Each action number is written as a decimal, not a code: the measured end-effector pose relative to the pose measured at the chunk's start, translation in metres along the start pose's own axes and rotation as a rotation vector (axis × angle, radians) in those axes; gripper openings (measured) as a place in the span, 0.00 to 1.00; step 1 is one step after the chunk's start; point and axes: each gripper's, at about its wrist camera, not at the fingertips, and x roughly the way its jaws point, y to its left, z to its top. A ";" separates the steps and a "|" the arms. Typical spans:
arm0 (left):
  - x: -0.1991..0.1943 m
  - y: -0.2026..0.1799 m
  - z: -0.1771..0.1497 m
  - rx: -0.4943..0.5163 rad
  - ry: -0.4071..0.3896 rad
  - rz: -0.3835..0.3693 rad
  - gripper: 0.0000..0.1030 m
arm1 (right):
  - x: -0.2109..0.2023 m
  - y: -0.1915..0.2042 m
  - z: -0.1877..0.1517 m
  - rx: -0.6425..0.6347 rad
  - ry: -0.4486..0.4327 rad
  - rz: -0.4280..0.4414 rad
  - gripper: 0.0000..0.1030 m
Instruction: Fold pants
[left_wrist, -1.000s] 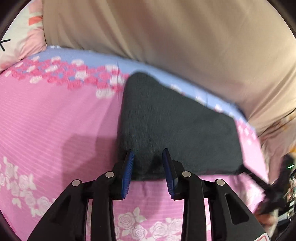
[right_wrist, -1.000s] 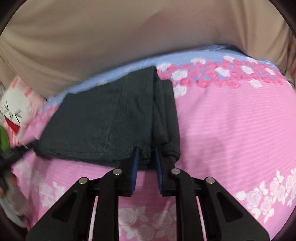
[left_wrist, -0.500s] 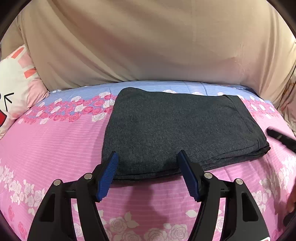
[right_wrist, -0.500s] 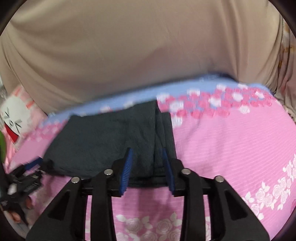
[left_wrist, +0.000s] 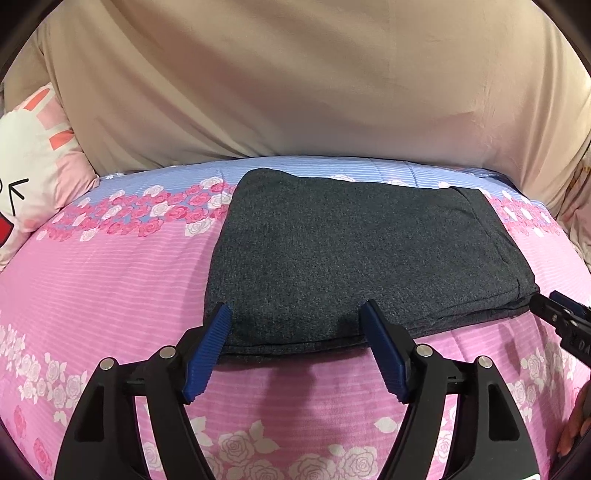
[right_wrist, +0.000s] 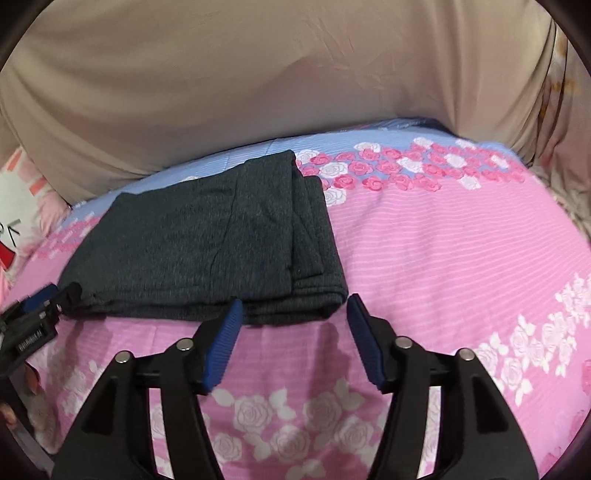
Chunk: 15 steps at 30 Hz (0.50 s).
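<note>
The pants (left_wrist: 351, 266) lay folded into a flat dark rectangle on the pink floral bed (left_wrist: 110, 288), layers stacked at one end, apparently set down as finished. The left claw (left_wrist: 295, 345) and right claw (right_wrist: 293, 332) both gaped wide and empty, hovering level just short of the near edge.
</note>
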 end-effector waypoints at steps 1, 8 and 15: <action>-0.001 0.000 0.000 0.000 -0.004 0.000 0.70 | -0.003 0.000 -0.001 0.002 -0.012 -0.005 0.61; -0.022 0.003 -0.008 -0.032 -0.078 0.039 0.77 | -0.025 0.008 -0.014 -0.007 -0.072 -0.032 0.90; -0.053 0.002 -0.019 -0.060 -0.182 0.087 0.84 | -0.044 0.015 -0.026 -0.023 -0.113 -0.041 0.93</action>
